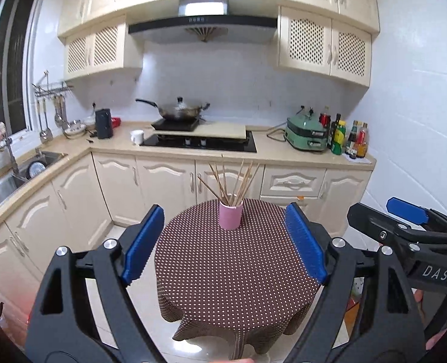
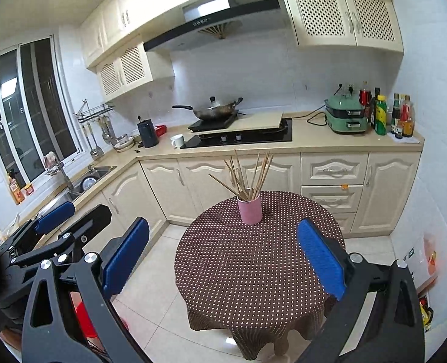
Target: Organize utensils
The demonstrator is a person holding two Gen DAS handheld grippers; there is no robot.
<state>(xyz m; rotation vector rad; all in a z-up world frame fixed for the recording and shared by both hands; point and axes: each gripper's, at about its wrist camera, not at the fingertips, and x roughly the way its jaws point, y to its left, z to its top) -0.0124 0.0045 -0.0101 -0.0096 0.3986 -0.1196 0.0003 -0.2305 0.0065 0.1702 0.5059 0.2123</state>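
Both grippers hang tilted down over the near edge of the round dotted table (image 1: 232, 272), the left gripper (image 1: 225, 236) and right gripper (image 2: 223, 260) gaping wide and empty, the pink cup (image 1: 230, 215) of chopsticks (image 1: 229, 180) standing at its far side before cream kitchen cabinets (image 1: 162, 181).

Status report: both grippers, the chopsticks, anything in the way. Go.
Left hand-held gripper open, empty; right hand-held gripper open, empty. Chopsticks all upright in pink cup on dotted tablecloth. Nothing in the way.
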